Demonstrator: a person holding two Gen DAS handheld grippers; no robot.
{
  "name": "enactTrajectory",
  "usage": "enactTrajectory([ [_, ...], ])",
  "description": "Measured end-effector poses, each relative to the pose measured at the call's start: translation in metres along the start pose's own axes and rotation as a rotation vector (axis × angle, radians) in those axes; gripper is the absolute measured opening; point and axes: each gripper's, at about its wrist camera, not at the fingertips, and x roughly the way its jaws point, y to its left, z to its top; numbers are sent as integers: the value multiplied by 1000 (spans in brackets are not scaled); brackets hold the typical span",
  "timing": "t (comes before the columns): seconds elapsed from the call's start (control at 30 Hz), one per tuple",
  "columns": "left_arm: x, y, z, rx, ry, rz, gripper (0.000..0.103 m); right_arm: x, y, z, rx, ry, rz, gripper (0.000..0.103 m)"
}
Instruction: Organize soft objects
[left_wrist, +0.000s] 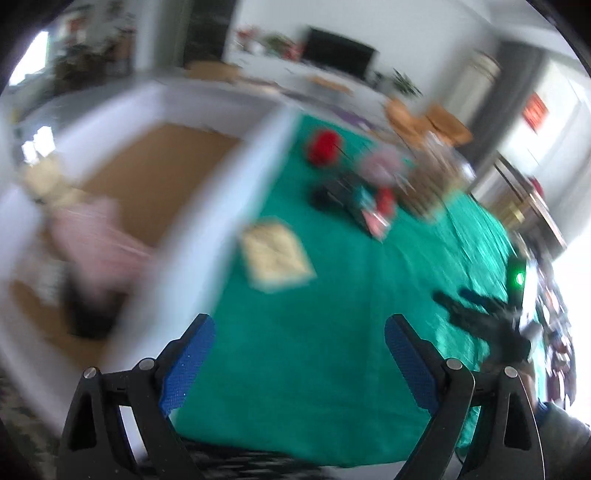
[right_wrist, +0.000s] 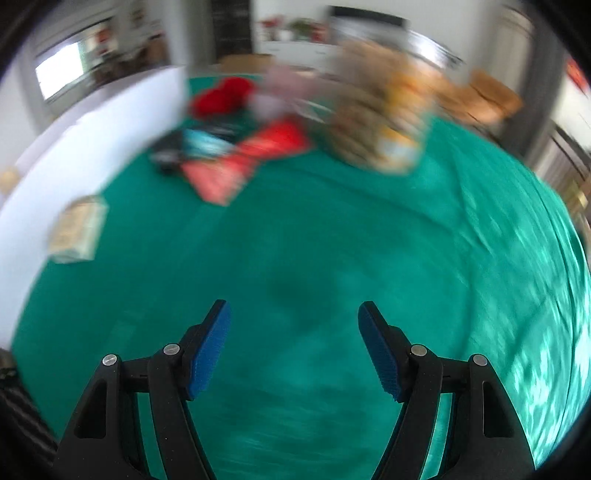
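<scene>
Both views are motion-blurred. My left gripper (left_wrist: 299, 332) is open and empty above the green tablecloth (left_wrist: 332, 350), beside a white box (left_wrist: 221, 206) holding a pink soft item (left_wrist: 99, 236) and a dark one (left_wrist: 88, 310). A beige flat cloth (left_wrist: 275, 253) lies by the box wall. Further off lies a pile: a red soft item (left_wrist: 325, 146), a pink one (left_wrist: 380, 166), dark and red-patterned pieces (left_wrist: 365, 206). My right gripper (right_wrist: 294, 321) is open and empty over bare cloth (right_wrist: 295, 240); the pile shows ahead, with a red item (right_wrist: 221, 98), a red cloth (right_wrist: 243, 162) and a tan plush (right_wrist: 376, 125).
The white box wall (right_wrist: 74, 147) runs along the table's left side, with the beige cloth (right_wrist: 75, 230) against it. The other gripper's black frame with a green light (left_wrist: 491, 314) is at the right. Wooden chairs (left_wrist: 436, 122) and room furniture stand beyond the table.
</scene>
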Motion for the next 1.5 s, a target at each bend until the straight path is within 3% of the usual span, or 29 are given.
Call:
enactTrajectory([
  [0.13, 66, -42, -17, 19, 69, 24, 93, 2, -22, -10, 38, -45, -28, 74],
  [0.33, 122, -63, -17, 75, 59, 174, 93, 8, -25, -8, 44, -71, -35, 79],
  [0.53, 134, -69, -14, 140, -2, 257, 95, 5, -27, -21, 50, -71, -37, 82],
  [0.63, 134, -67, -16, 147, 12, 252, 103, 5, -27, -22, 50, -71, -38, 82],
  [1.33, 128, -56, -20, 105, -19, 286, 103, 5, -28, -23, 61, -67, -50, 83],
  [1.5, 129, -57, -20, 104, -31, 289, 103, 10, -28, -3, 77, -1, -7, 83],
])
